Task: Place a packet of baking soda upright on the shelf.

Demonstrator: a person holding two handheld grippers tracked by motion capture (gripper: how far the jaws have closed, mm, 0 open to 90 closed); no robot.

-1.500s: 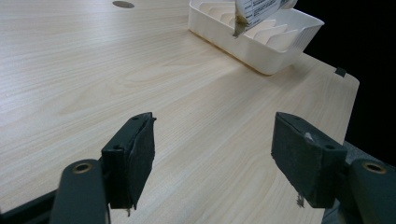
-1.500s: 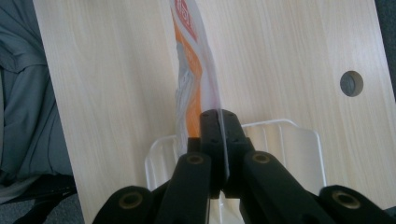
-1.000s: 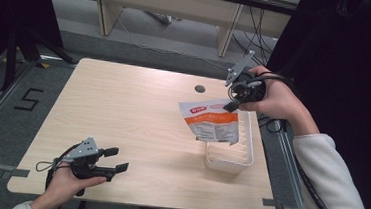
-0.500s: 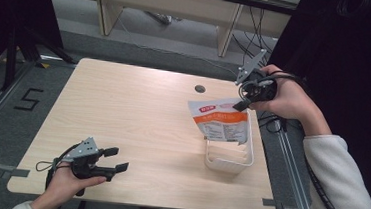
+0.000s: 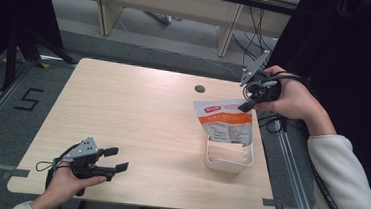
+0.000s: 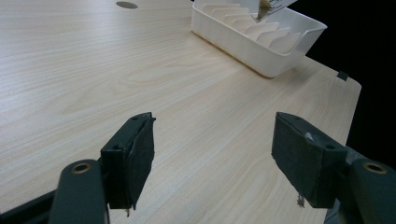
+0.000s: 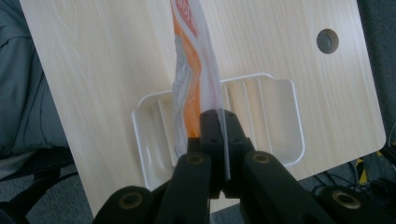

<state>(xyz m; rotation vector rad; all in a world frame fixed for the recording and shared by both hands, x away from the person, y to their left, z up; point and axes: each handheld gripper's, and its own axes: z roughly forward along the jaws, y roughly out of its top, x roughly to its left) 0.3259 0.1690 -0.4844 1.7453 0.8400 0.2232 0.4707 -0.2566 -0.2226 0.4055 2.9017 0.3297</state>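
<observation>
1. Right gripper (image 5: 246,105) has its jaws pinched tight on the top edge of the orange-white pouch (image 5: 227,124).
2. The pouch hangs upright, its bottom inside the slotted white tray (image 5: 228,158) on the tabletop (image 5: 137,116).
3. Left gripper (image 5: 116,159) sits wide open, holding nothing.

Bench (image 5: 136,126): pale wood-grain top, smooth, low satin sheen; looks laminate.

Tray (image 5: 229,160): white plastic, ribbed inside, smooth and slightly glossy, walls faintly translucent.

Pouch (image 5: 225,120): thin printed film, orange and white, glossy, creased along its edge in the right gripper view.

Left gripper (image 5: 114,159): black matt plastic body, brass-coloured inserts at the pivots; jaws faced with dull dark pads, rubbery, edges a little frayed.

Right gripper (image 5: 246,107): same black matt finish, grey plate on top, flat and metallic-looking.

Sleeve (image 5: 342,187): cream cloth, soft, matt.
</observation>
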